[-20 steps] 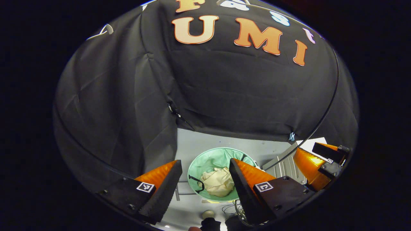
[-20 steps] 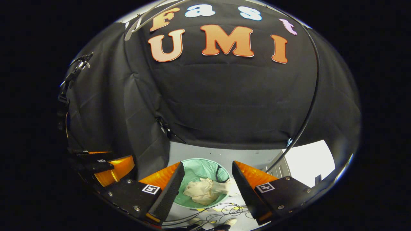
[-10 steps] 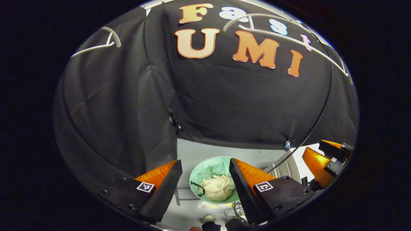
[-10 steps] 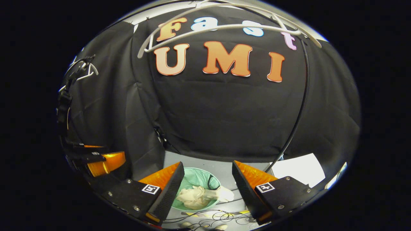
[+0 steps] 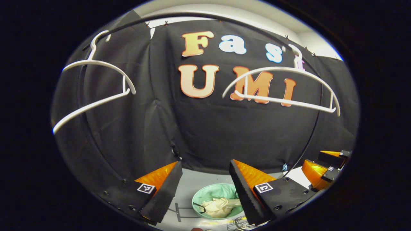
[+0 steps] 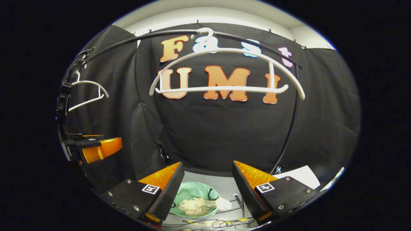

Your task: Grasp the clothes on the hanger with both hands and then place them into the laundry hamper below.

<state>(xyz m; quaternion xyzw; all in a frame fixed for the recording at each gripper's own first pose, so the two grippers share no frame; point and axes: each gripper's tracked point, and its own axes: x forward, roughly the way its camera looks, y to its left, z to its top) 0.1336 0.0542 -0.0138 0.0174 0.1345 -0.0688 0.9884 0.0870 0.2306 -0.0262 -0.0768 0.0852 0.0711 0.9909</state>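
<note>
Both pairs of tongs hang in the air with nothing in them. In the left gripper view, the left gripper (image 5: 205, 166) has its two fingers spread wide apart, and through the gap between them the floor shows far below. In the right gripper view, the right gripper (image 6: 208, 168) is spread just as wide and is likewise empty. Each one can be seen from the other: the right gripper sits low at the right edge of the left gripper view (image 5: 327, 165), and the left gripper pokes in at the left edge of the right gripper view (image 6: 94, 147). In those far glimpses I cannot tell how their fingers stand.

Down between the fingers sits the round, pale green laundry hamper (image 5: 205, 194) on the grey floor (image 5: 189, 183). The crumpled cream-coloured garment (image 5: 220, 206) lies inside it, well below both grippers; in the right gripper view the same cloth (image 6: 196, 205) spills toward the hamper's (image 6: 192, 191) right rim, part of it draped over the edge. Loose cables (image 6: 218, 223) lie tangled on the floor in front of the hamper.

Higher up, a white plastic clothes hanger (image 6: 224, 51) hangs bare by its hook on a thin black curved rail (image 6: 128, 40) in front of the black cloth wall (image 6: 224, 128). A second bare white hanger (image 5: 96, 64) hangs on the same rail farther to the left. A white sheet (image 6: 297, 176) lies on the floor at the lower right.
</note>
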